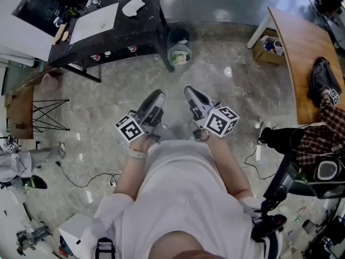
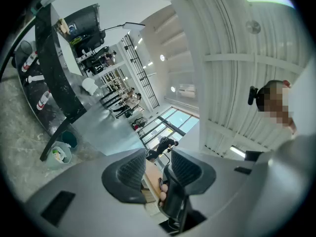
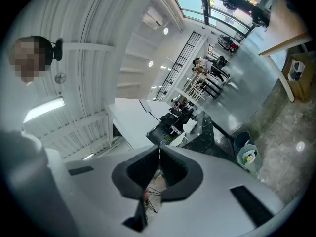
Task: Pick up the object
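In front of the person's waist, over the grey stone floor (image 1: 108, 85), the 2 grippers sit side by side and apart, both pointing toward 12 o'clock. The left gripper (image 1: 157, 96) is empty, with its jaws drawn in close; its own view shows only a slim slit between the pads and nothing in it. The right gripper (image 1: 190, 91) has its jaw tips pressed together, and it is empty too. A black table (image 1: 146, 26) stands well away at 11 o'clock. It carries a white board (image 1: 94, 21), and at its far edge lies a small white item (image 1: 133, 5). Which thing is meant to be picked up cannot be told, and nothing lies near either gripper. A bin (image 1: 179, 52) with a pale liner stands just beside the table's leg at 12 o'clock. A wooden table (image 1: 295, 58) curves along the 2 o'clock side with a box (image 1: 268, 46) beneath its far end. At 3 o'clock a plaid sleeve (image 1: 322, 129) of another person reaches over that table's edge. A dark cable (image 1: 86, 183) trails across the floor at 8 o'clock.
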